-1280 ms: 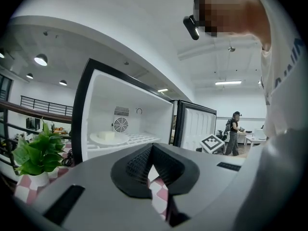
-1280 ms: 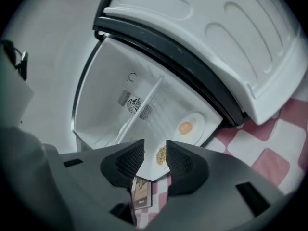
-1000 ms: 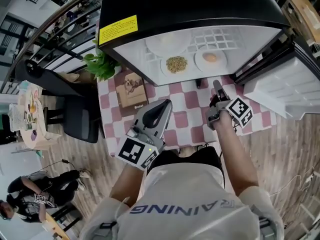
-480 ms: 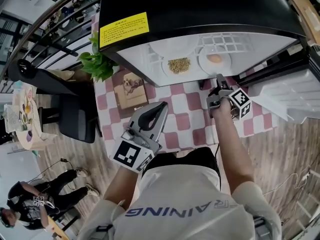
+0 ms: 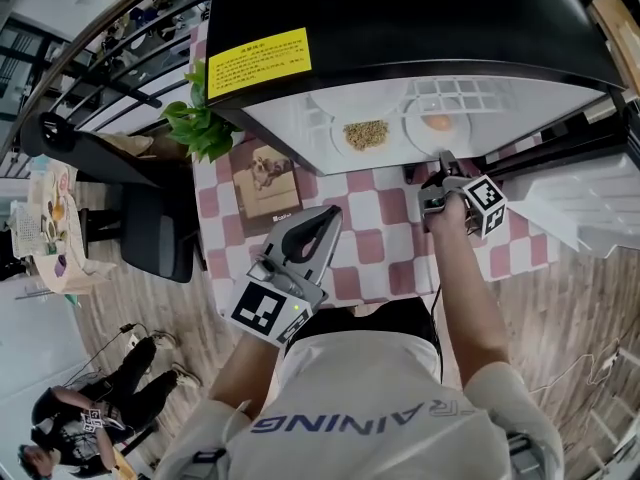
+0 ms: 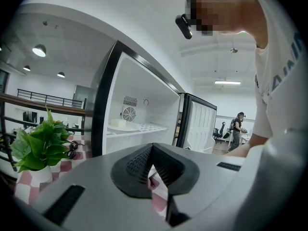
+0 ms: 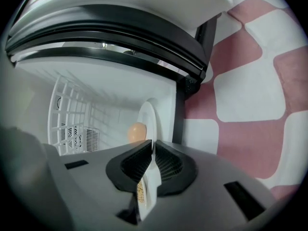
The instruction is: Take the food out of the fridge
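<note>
- The fridge (image 5: 400, 28) stands open on the checked tablecloth (image 5: 372, 243), at 12 o'clock from the person, and its door (image 5: 585, 193) swings out toward 3 o'clock
- On the shelf lies a white plate (image 5: 418, 136) bearing a round orange-tan food (image 5: 437, 123); at its 9 o'clock sits a second plate (image 5: 342, 143) of grains (image 5: 366, 133)
- The right gripper (image 5: 443, 158) meets the white plate at its 6 o'clock edge; its jaws have just been closing and pinch the plate's rim, which lies edge-on between the pads
- The left gripper (image 5: 328, 216) hovers over the tablecloth at 8 o'clock from the right one, jaws pressed together at the tips, nothing between them
- A leafy plant (image 5: 195, 128) stands at 10 o'clock of the left gripper, beside the fridge's corner
</note>
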Available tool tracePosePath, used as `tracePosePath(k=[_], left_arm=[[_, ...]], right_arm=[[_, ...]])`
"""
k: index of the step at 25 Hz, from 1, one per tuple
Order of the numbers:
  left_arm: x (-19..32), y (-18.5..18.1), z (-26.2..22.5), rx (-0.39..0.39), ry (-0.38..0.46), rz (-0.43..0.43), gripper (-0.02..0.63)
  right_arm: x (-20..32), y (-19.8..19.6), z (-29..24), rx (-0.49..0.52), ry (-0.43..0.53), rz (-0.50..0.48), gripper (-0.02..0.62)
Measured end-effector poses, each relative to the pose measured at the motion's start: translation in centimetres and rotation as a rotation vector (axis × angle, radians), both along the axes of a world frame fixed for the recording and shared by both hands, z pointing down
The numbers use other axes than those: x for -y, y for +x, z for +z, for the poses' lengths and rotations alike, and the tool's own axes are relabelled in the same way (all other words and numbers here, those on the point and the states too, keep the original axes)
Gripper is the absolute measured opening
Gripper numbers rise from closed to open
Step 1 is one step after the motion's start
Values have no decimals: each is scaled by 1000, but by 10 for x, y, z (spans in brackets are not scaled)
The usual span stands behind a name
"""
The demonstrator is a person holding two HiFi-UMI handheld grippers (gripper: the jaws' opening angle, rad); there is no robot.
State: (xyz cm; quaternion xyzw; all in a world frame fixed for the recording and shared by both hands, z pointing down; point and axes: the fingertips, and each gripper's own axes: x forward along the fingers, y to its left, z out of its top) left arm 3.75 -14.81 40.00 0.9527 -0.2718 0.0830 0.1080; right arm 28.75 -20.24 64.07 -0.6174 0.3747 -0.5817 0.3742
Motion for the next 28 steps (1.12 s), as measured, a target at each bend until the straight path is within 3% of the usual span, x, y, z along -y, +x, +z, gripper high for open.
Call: tracePosePath(k=[15,17,19,23,25,26,28], left_arm=[[-10,9,4,11,-10,25,5],[-12,10,4,13,-11,30,5],[-16,10,4,11,-12,32,5],[-23,12,4,10,-16,39,5],[-26,13,4,9,-19,40,5],[-28,14,4,7,-20,42,5],[-31,17,3,1,-20,50,5]], right_arm=[[-44,-7,0,8,39,-41,32],[-43,-9,0,18,69,-45,47],[-40,-9,0,30,97,-39,111],[-32,-5,5,58,128,-10,112],[-30,-3,7,69,136,14,87],[-30,-1,6,66,141,25,42],[-32,0,1,57,163,36,34]])
